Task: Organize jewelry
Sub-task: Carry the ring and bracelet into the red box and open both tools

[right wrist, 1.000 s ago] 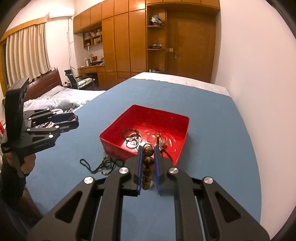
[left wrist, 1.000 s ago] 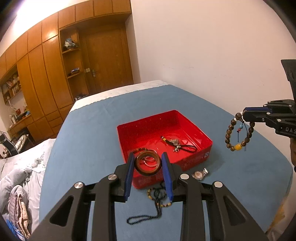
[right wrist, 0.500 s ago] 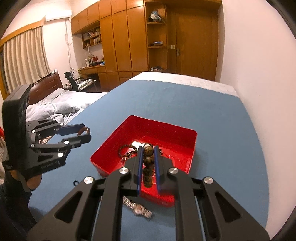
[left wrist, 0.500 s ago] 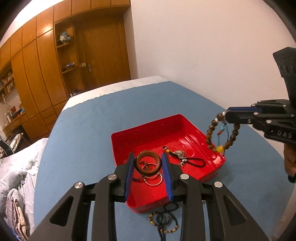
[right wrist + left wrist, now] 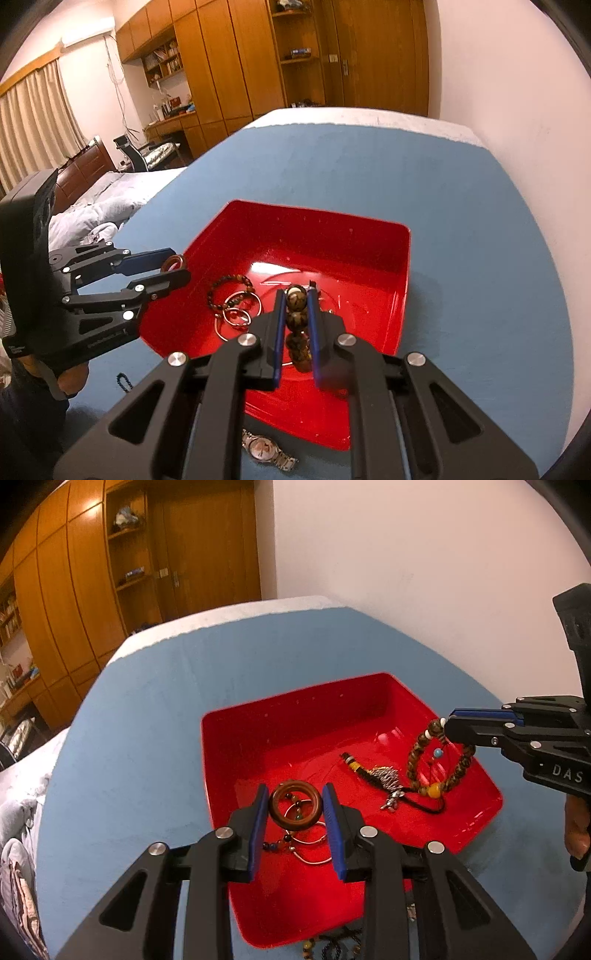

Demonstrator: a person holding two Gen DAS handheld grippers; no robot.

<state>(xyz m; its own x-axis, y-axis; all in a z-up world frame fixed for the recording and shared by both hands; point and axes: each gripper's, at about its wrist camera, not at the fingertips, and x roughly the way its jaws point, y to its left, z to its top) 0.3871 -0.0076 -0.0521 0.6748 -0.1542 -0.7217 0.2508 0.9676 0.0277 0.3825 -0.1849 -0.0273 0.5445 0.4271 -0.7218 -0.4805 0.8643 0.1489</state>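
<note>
- Your left gripper [image 5: 295,808] is clamped on one brown wooden ring [image 5: 294,805], held above the near-left part of the red tray [image 5: 258,716].
- Your right gripper [image 5: 297,325] is pinched on one beaded bracelet [image 5: 439,764], hanging over the tray's right side.
- Inside the tray: one tasselled charm [image 5: 384,779], two hoops [image 5: 236,314], one dark bead bracelet [image 5: 229,286].
- Outside the near rim: one watch [image 5: 267,450], one bead necklace [image 5: 332,947].
- The tray's far half is bare; blue cloth [image 5: 369,173] surrounds it.

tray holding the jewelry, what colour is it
The tray is bright glossy red, plain with no pattern; the left wrist view shows it best.
</note>
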